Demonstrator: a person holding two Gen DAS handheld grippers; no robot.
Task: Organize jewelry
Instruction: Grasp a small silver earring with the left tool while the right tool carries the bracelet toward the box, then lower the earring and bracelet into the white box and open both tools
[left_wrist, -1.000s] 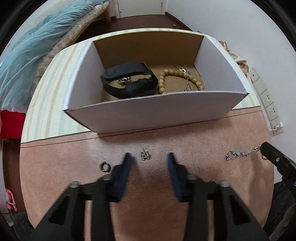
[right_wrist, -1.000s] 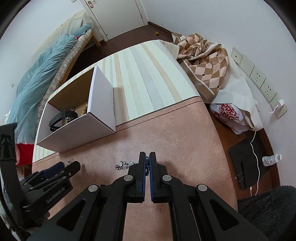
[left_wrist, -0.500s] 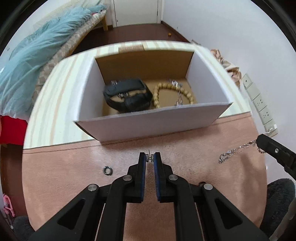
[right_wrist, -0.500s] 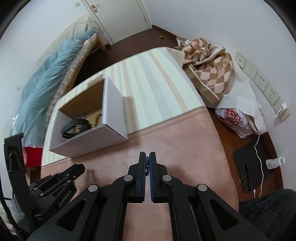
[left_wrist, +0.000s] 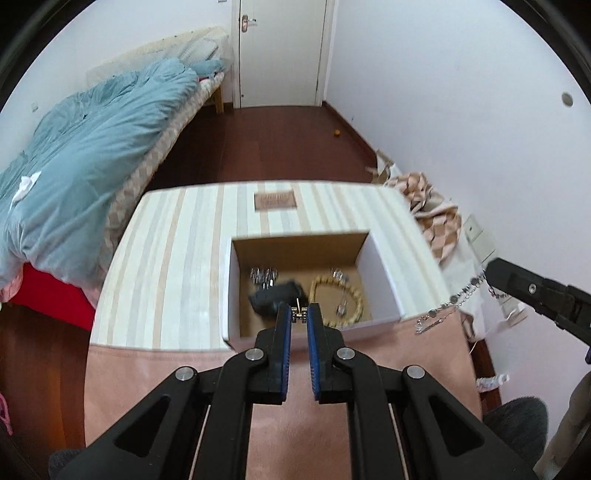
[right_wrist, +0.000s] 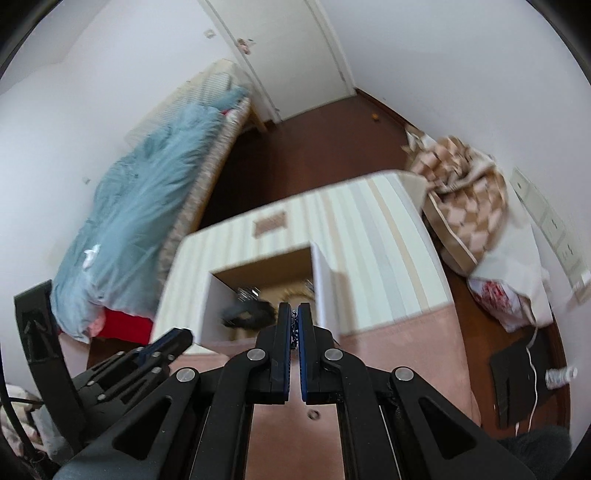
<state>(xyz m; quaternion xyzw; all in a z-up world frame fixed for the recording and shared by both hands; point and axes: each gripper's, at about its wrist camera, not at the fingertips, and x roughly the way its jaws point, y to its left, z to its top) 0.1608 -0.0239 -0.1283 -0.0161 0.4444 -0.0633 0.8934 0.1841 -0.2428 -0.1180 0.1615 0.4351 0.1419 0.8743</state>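
Left hand-held gripper (left_wrist: 299, 314) pinches a small gold earring (left_wrist: 298, 313) between its blue pads, held in the air over the near edge of the open cardboard box (left_wrist: 384, 291). Right hand-held gripper (right_wrist: 294, 325) is pressed together on a silver chain bracelet (left_wrist: 443, 308); seen from the left wrist, the chain dangles from its tip just to the right of the box, above the worktop. In the right wrist view only a bit of chain (right_wrist: 294, 328) shows between the pads, and that view is motion-blurred.

Inside the box: a black watch band (left_wrist: 275, 301) near the middle, a beaded wooden bracelet (left_wrist: 352, 295) to its right, a silver piece (left_wrist: 264, 275) toward the back left, and another small silver item (left_wrist: 341, 306) lying within the bead loop. What the silver pieces are exactly, cannot tell.

The box sits on the striped cloth (left_wrist: 177, 258), touching the seam where the pink worktop (left_wrist: 155, 373) surface begins. A small ring (right_wrist: 314, 414) lies on the pink surface well in front of the box, under the right gripper.

Left of the box, a bed with a teal duvet (left_wrist: 85, 166). Right of it, a checked blanket (right_wrist: 465, 184) bundled by the wall.
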